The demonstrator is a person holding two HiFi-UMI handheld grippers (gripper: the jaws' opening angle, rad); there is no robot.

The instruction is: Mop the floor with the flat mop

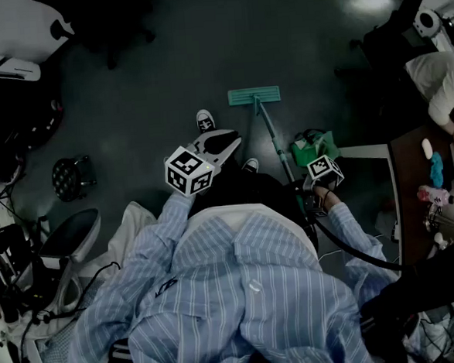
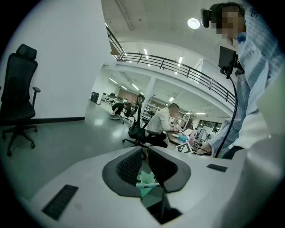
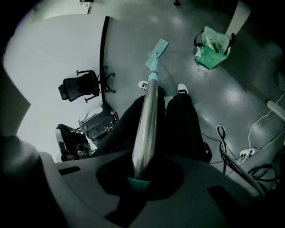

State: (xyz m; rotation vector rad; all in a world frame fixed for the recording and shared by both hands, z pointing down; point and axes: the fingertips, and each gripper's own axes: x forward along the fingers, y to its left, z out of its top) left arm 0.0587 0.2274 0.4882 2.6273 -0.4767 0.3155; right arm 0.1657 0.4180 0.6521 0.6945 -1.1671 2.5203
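Observation:
The flat mop's teal head (image 1: pixel 253 96) lies flat on the grey floor ahead of my feet, and its metal handle (image 1: pixel 275 142) slants back toward my right side. My right gripper (image 1: pixel 318 180) is shut on the upper end of that handle. In the right gripper view the handle (image 3: pixel 147 120) runs from the right gripper (image 3: pixel 141 171) down to the mop head (image 3: pixel 156 48). My left gripper (image 1: pixel 232 141) hovers left of the handle, clear of it, above my shoes. In its own view the left gripper (image 2: pixel 143 153) has its jaw tips together with nothing between them.
A green bag (image 1: pixel 315 143) sits on the floor right of the handle. A brown desk (image 1: pixel 413 179) with a seated person (image 1: pixel 437 84) is at the right. Cables (image 3: pixel 231 151) trail on the floor. A black office chair (image 3: pixel 80 87) stands by the white wall. Equipment clutters the left side (image 1: pixel 15 254).

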